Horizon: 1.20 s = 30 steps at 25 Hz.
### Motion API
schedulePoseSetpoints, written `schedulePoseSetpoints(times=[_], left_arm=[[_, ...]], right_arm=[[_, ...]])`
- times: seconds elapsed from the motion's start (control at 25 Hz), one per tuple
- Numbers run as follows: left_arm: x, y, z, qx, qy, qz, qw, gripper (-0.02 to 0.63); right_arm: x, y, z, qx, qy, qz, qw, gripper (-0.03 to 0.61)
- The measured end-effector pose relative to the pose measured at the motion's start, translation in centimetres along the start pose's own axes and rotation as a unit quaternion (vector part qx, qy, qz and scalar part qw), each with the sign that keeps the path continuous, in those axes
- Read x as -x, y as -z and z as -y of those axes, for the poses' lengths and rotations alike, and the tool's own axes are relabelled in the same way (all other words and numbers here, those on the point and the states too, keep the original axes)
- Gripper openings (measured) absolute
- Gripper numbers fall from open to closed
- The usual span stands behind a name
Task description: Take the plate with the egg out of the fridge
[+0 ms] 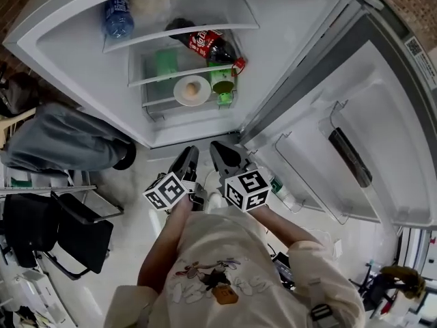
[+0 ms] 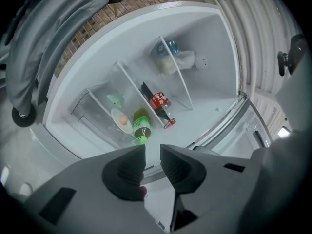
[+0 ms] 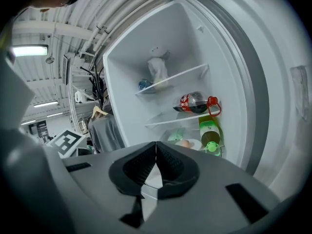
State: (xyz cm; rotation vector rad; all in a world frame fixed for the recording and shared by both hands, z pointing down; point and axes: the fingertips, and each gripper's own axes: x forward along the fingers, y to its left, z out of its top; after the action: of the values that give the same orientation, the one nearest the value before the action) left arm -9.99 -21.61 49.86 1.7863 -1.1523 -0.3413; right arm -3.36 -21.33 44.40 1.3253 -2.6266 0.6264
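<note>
One plate (image 1: 180, 96), one egg (image 1: 194, 87), shelved in fridge (image 1: 287, 12).
Left gripper (image 2: 152, 155) jaws held slightly apart; right gripper (image 3: 156, 152) jaws closed, empty.

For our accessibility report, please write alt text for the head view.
An open fridge holds a white plate with an egg on a lower shelf, beside a green bottle. The left gripper and right gripper hover outside it.

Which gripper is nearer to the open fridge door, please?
Right. The right gripper, jaws shut, is close beside the fridge door's lower inner edge. The left gripper, jaws slightly apart, is on the right gripper's far side from the door.
</note>
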Motion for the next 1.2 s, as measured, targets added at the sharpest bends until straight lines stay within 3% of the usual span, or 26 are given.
schedulePoseSetpoints(times=[0.12,0.28,0.56,0.96,1.2], left_arm=[[-1.7,0.1,-1.1,0.030,0.013,-0.007,0.9994,0.078],[-3.1,0.3,-2.2,0.099,0.043,-0.006,0.9942,0.078],[-5.3,-0.4,-5.6,0.186,0.018,0.029,0.9820,0.078],[-8.7,-1.9,-8.6,0.225,-0.011,0.049,0.9731,0.078],[-10.2,-2.7,-10.0,0.238,-0.018,0.059,0.9694,0.078]], right_arm=[[-0.6,-0.4,0.5,0.009,0.009,0.000,1.000,0.006],[-1.3,-0.2,1.5,0.005,0.017,-0.007,1.000,0.006],[-2.4,0.2,2.9,0.004,0.034,-0.013,0.999,0.006],[-3.6,0.8,3.9,-0.002,0.048,-0.021,0.999,0.006],[-4.2,0.5,4.3,0.020,0.051,-0.013,0.998,0.006]])
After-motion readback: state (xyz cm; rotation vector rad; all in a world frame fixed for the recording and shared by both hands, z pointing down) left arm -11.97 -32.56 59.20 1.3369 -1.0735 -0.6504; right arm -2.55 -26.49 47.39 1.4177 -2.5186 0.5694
